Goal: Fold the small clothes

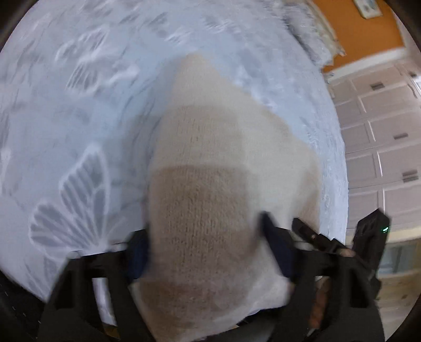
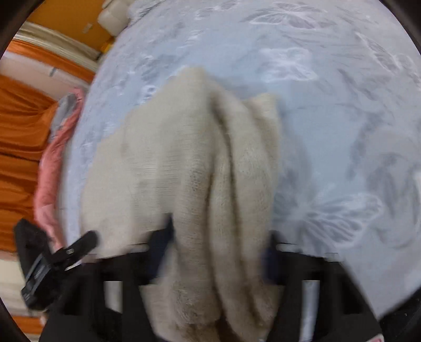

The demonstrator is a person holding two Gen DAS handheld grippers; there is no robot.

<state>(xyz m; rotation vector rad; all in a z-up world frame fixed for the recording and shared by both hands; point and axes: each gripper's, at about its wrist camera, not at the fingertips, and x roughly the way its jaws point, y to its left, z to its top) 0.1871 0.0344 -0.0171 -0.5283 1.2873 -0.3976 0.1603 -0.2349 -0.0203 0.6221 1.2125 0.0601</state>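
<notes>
A small cream knit garment [image 1: 210,163] with beige bands hangs over a pale blue bedspread [image 1: 79,105]. My left gripper [image 1: 205,250] is shut on one bunched end of it, knit filling the gap between its fingers [image 1: 276,247]. My right gripper [image 2: 218,250] is shut on the other part of the same garment [image 2: 184,147], which falls in thick folds away from me onto the bedspread [image 2: 342,118]. Both views are blurred by motion. The right gripper [image 1: 342,244] shows at the lower right of the left wrist view, and the left gripper [image 2: 58,257] at the lower left of the right wrist view.
The bedspread has a white leaf pattern. A pink cloth [image 2: 50,179] lies at the bed's left edge, by orange curtains [image 2: 18,126]. White panelled cupboards [image 1: 381,131] and an orange wall [image 1: 363,31] stand beyond the bed's right edge. A cream pillow [image 2: 113,15] lies at the far end.
</notes>
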